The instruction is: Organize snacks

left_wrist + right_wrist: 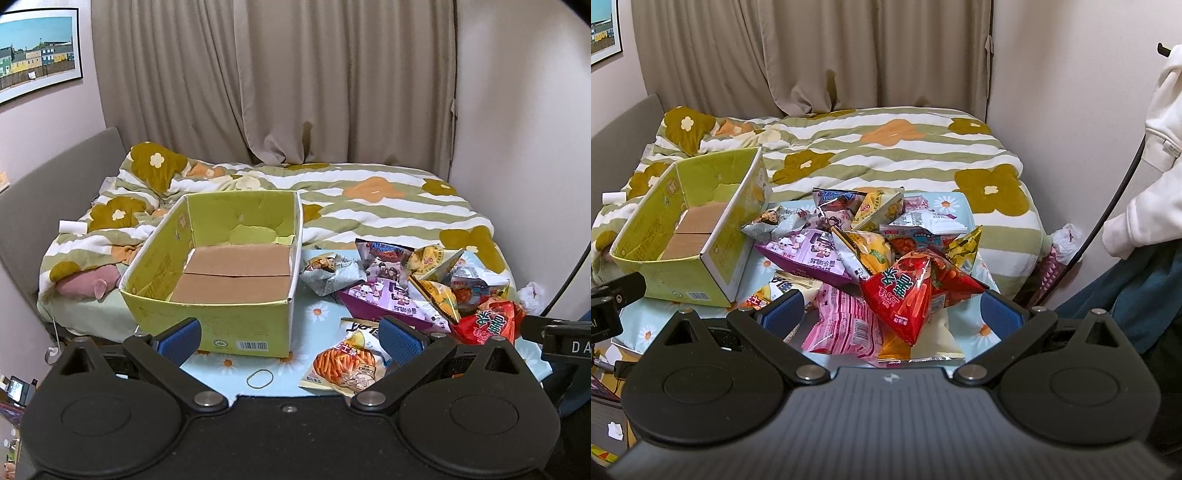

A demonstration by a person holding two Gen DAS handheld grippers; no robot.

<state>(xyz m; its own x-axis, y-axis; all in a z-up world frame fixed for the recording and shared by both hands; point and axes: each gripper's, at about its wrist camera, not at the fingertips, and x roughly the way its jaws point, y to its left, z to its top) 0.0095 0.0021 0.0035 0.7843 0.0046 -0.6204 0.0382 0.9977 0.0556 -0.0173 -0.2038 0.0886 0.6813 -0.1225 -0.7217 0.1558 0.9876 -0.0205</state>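
An empty green cardboard box with a brown bottom stands on a small table with a pale blue daisy cloth. Right of it lies a heap of snack bags: a purple bag, a red bag, a pink bag, yellow bags, and an orange-sticks bag. My left gripper is open, low in front of the box. My right gripper is open just above the near side of the heap, holding nothing.
Behind the table is a bed with a striped flower duvet and a pink plush toy. A rubber band lies on the cloth. Curtains hang at the back. A person's white sleeve and a black cable are at the right.
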